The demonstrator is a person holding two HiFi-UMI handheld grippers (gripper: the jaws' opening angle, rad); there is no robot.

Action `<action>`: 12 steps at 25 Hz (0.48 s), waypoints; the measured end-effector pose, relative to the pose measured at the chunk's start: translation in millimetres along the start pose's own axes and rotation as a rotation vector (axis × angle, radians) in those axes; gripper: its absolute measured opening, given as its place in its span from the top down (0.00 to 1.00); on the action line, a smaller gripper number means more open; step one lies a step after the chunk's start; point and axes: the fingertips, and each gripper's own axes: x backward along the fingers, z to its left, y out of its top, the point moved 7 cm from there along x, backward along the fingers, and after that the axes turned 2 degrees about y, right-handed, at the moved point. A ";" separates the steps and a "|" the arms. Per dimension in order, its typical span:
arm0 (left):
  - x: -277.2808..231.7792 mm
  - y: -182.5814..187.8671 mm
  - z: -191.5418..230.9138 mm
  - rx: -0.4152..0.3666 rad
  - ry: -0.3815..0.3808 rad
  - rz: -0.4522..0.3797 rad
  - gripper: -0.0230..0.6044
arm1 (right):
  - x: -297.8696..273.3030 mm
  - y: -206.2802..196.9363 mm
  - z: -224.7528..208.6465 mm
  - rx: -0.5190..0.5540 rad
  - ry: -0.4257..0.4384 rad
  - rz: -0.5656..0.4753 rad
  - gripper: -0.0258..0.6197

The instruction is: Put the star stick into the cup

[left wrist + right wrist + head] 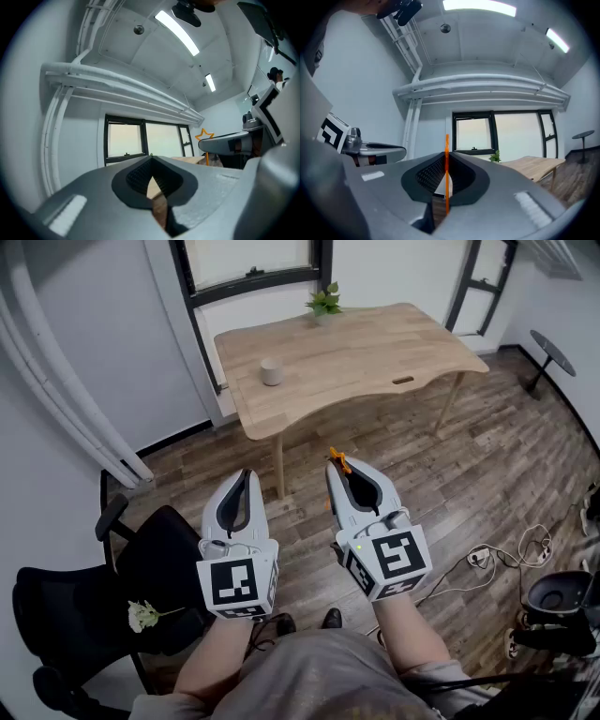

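The orange star stick (339, 462) sticks out of the tips of my right gripper (336, 467), which is shut on it. In the right gripper view the stick (446, 173) stands edge-on as a thin upright line between the shut pads. In the left gripper view its star outline (205, 136) tops the right gripper (229, 143). The cup (272, 371), small and pale, stands on the wooden table (375, 352) well ahead of both grippers. My left gripper (249, 474) is shut on nothing and is held beside the right one above the floor.
A small green plant (324, 302) stands at the table's far edge. A black office chair (84, 606) with a white flower (142, 615) on it is at lower left. Cables and a power strip (480, 559) lie on the wooden floor at right.
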 end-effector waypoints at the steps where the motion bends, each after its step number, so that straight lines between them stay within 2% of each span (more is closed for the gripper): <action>1: -1.1 0.7 -1.8 -0.001 0.002 -0.001 0.96 | 0.8 0.1 -2.0 0.000 0.002 -0.001 0.89; 12: -4.5 7.3 -40.9 -0.021 0.021 -0.005 0.96 | 21.9 2.1 -32.0 -0.004 0.038 -0.020 0.89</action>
